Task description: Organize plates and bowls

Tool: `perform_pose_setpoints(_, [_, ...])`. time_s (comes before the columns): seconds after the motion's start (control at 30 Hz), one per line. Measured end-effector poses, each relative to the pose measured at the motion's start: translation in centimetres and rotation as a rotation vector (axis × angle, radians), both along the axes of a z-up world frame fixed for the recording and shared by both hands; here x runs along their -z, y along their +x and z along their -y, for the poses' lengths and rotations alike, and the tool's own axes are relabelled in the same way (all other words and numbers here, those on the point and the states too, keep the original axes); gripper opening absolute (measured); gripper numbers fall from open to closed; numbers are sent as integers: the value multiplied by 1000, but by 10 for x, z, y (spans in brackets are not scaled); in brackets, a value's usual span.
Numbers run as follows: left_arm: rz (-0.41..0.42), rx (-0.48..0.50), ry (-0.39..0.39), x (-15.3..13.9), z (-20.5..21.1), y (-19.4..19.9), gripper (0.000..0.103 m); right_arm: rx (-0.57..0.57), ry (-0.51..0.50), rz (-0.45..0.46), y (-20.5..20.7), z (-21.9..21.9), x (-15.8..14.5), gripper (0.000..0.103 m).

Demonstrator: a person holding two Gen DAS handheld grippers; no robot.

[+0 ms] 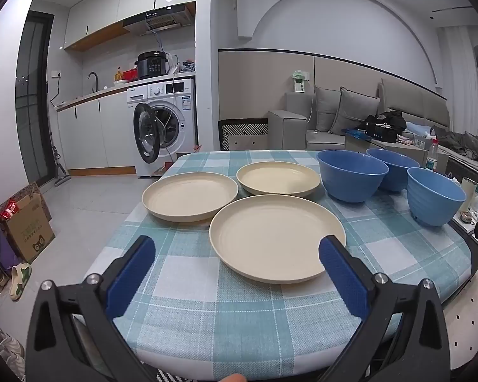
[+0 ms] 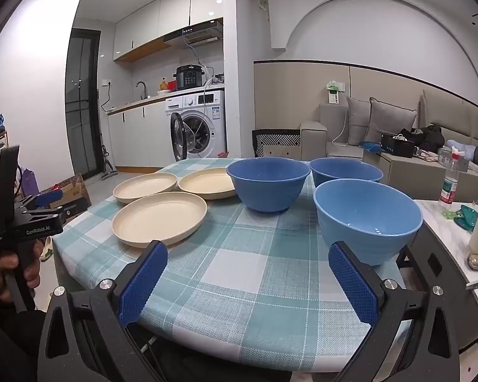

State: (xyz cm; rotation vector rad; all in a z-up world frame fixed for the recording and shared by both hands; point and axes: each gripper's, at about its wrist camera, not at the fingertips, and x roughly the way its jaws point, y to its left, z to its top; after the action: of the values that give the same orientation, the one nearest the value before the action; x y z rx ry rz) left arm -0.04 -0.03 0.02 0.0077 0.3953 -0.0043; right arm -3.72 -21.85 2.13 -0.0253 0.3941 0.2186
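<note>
Three cream plates lie on the checked tablecloth [image 1: 226, 318]: a near plate [image 1: 277, 242], a left plate [image 1: 189, 195] and a far plate [image 1: 278, 178]. Three blue bowls stand to their right: a left bowl [image 1: 352, 175], a far bowl [image 1: 393, 168] and a near bowl [image 1: 435, 195]. My left gripper [image 1: 237, 251] is open and empty above the near table edge, just short of the near plate. My right gripper [image 2: 248, 256] is open and empty, with the near bowl [image 2: 368, 219] just ahead on its right. The plates [image 2: 159, 218] show at the left there.
A marble side table [image 2: 446, 238] stands to the right with a water bottle [image 2: 449, 183], a cup and small items. A cardboard box [image 1: 28, 222] and slippers lie on the floor at the left. A sofa and a washing machine stand behind.
</note>
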Motion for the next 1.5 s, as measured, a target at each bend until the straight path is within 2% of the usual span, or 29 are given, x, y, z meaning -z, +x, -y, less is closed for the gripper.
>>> perform_pose_setpoints(0.3, [-15,12,-42,3,-14,4,103,2,-5,-2,0,-1,0,103])
perform_pose_setpoints(0.77, [18,23,-21,-3,-4,1,103,11,-4,-3,-2,2,-1,103])
perform_pose_setpoints(1.5, [5,38,-28,0,-4,4,103,45,2,8,2,3,2,103])
